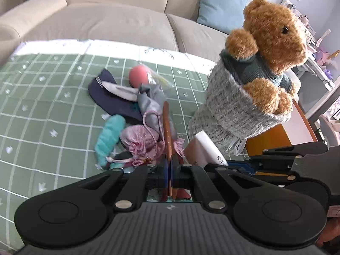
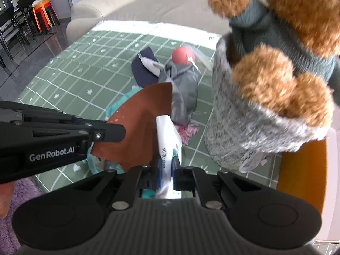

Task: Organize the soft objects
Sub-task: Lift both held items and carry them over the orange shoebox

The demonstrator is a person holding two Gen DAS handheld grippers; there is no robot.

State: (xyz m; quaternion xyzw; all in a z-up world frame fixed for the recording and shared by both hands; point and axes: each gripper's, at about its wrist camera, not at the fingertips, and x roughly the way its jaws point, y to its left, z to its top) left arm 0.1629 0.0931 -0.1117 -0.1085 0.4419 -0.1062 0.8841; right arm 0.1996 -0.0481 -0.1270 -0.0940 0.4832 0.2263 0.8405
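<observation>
My left gripper (image 1: 169,170) is shut on a thin brown leather-like sheet (image 1: 166,127), seen edge-on; in the right wrist view the sheet (image 2: 144,114) shows broad and curved. My right gripper (image 2: 167,170) is shut on a white tissue packet (image 2: 167,133), also visible in the left wrist view (image 1: 209,146). A brown teddy bear (image 1: 274,36) sits in a grey knitted pouch (image 1: 229,106) at the right. On the green checked cloth (image 1: 53,106) lies a pile: pink drawstring bag (image 1: 138,140), teal plush (image 1: 110,136), grey bag (image 1: 148,99), navy cloth (image 1: 106,93), red ball (image 1: 138,75).
A beige sofa (image 1: 116,17) with a light blue cushion (image 1: 221,10) stands behind the table. An orange surface (image 1: 274,138) lies at the right behind the pouch. Dark chairs and orange stools (image 2: 42,12) stand far left in the right wrist view.
</observation>
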